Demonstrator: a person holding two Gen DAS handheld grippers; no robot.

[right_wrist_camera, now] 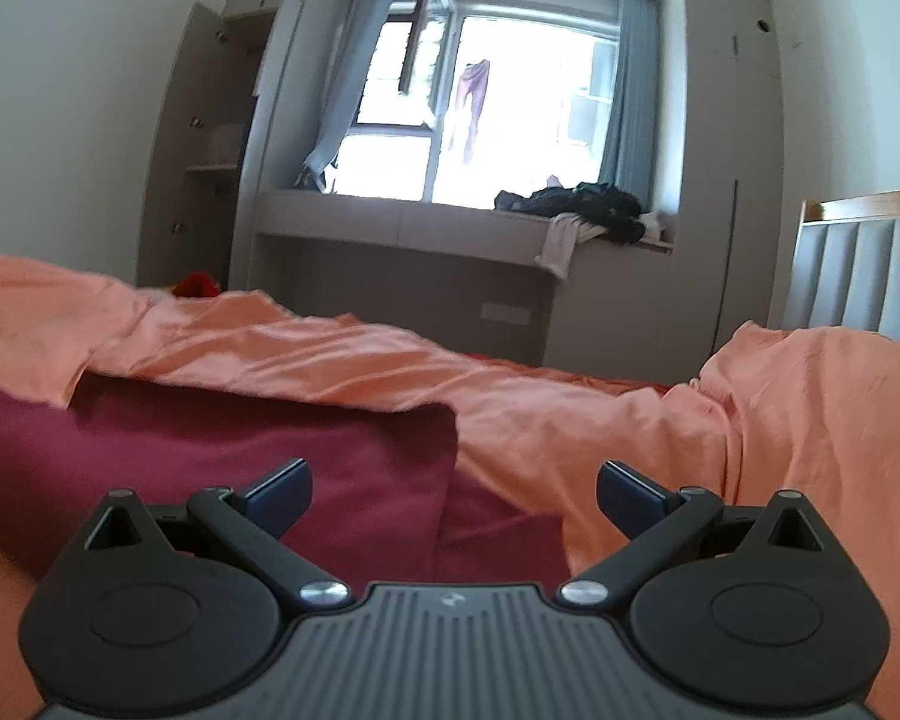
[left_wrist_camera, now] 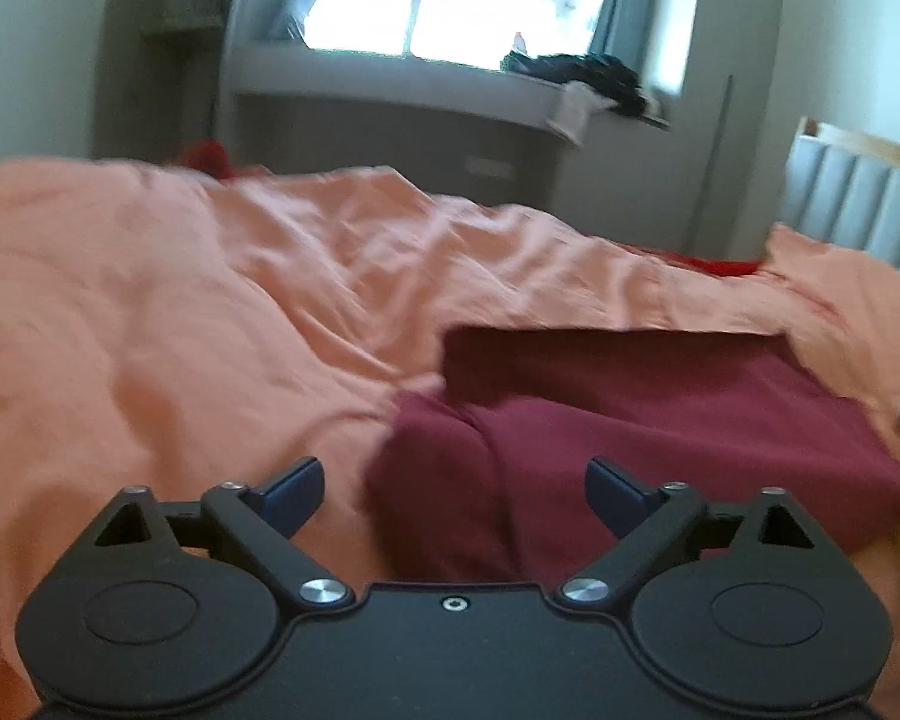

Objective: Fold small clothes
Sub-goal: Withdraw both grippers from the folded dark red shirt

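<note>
One maroon garment lies folded on the orange bedcover, with a squared fold on top and a looser rumpled part nearest the cameras. Two grippers hang over the garment. The left gripper has its fingers spread wide with nothing between them, the garment's rumpled near end below the gap. The right gripper is likewise spread wide and empty above the garment's right edge. The left view is blurred; a small dark object at its right edge cannot be made out. Beyond the garment, one heap of dark clothes sits on the window ledge, and a padded headboard is cut off to the right.
</note>
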